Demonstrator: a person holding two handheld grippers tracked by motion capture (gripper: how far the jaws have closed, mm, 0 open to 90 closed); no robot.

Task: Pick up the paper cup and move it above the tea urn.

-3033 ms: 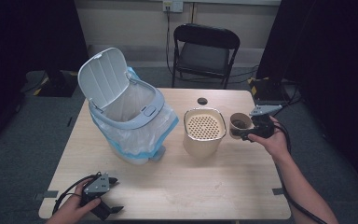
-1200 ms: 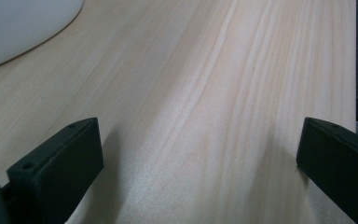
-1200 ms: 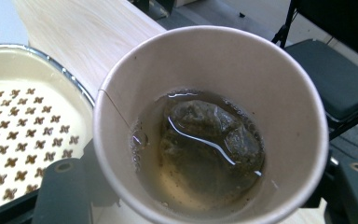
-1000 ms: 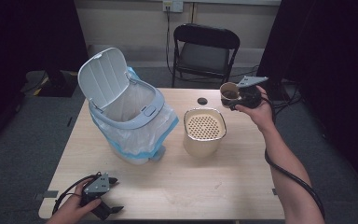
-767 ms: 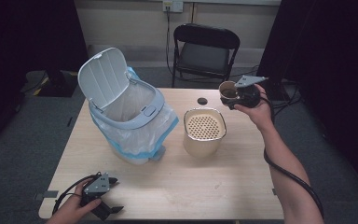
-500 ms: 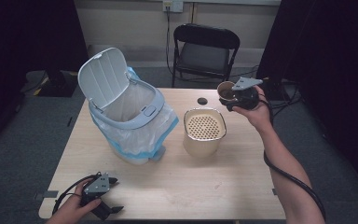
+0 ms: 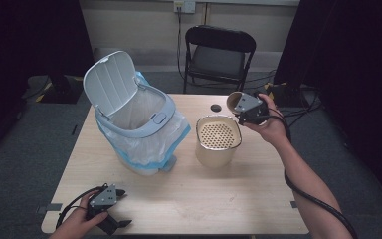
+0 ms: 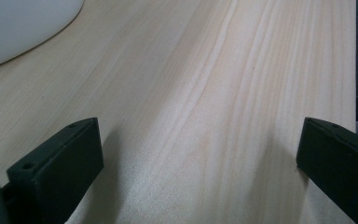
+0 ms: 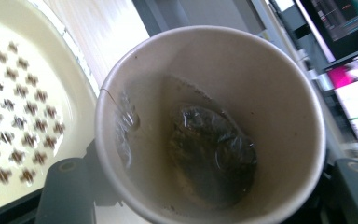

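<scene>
Spillage looks the likely trouble: the right gripper (image 7: pixel 242 105), fingers clamped on a paper cup (image 9: pixel 209 126) holding a wet teabag (image 9: pixel 209 151), tilts it above the strainer pot (image 7: pixel 218 140); overshoot wets the counter (image 7: pixel 189 194). Left gripper (image 7: pixel 110 209) rests wide open, empty

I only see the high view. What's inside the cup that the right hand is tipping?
Observer: A wet tea bag sits in the paper cup, seen in the right gripper view.
Operator: Is there tea too?
Observer: A little liquid clings around the bag.
Operator: What's under the cup?
Observer: The cream strainer bin with cross-shaped holes lies just beside and below it.
Operator: And the other jaws?
Observer: The left gripper has its jaws wide apart over bare table.
</scene>
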